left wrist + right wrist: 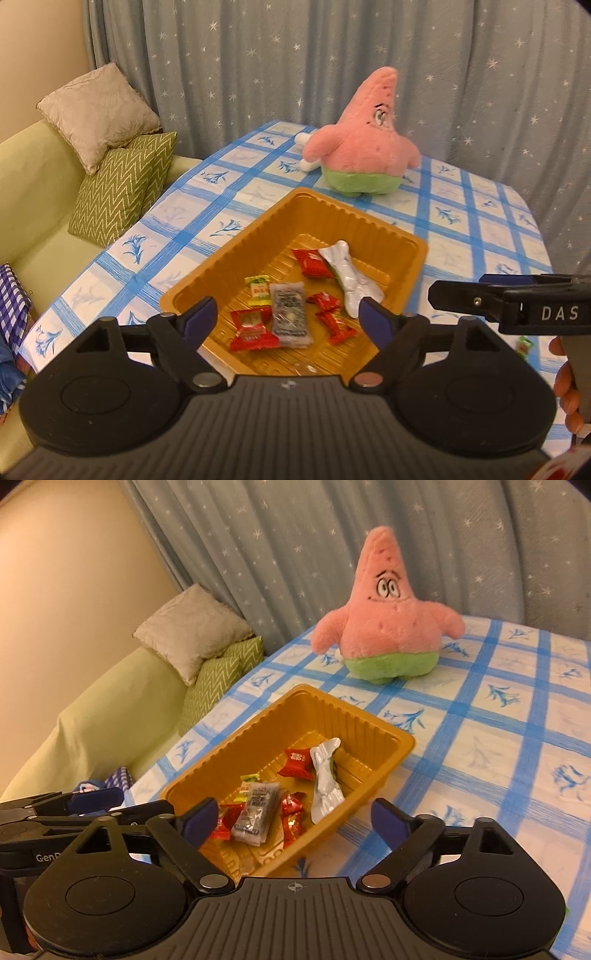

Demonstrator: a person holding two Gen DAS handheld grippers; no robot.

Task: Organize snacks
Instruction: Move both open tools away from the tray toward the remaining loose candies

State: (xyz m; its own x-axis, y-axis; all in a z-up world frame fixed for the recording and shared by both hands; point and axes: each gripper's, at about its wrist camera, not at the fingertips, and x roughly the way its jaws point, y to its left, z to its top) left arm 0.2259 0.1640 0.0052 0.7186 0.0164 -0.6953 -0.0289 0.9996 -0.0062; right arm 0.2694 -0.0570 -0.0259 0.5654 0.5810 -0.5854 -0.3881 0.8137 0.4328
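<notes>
An orange plastic tray (236,251) (240,746) sits on the blue-checked tablecloth. It holds several wrapped snacks: red packets (253,330) (297,762), a grey packet (290,314) (256,810), a yellow-green candy (259,291) and a silver wrapper (349,277) (325,779). My left gripper (286,321) is open and empty above the tray's near end. My right gripper (293,819) is open and empty above the tray's near right corner. It also shows in the left wrist view (517,306) at the right. A small green snack (525,347) lies on the cloth below it.
A pink and green plush star toy (364,147) (388,627) stands at the back of the table. A green sofa (40,206) with cushions (99,114) is to the left. A starred curtain (295,55) hangs behind. The table edge (88,266) runs along the left.
</notes>
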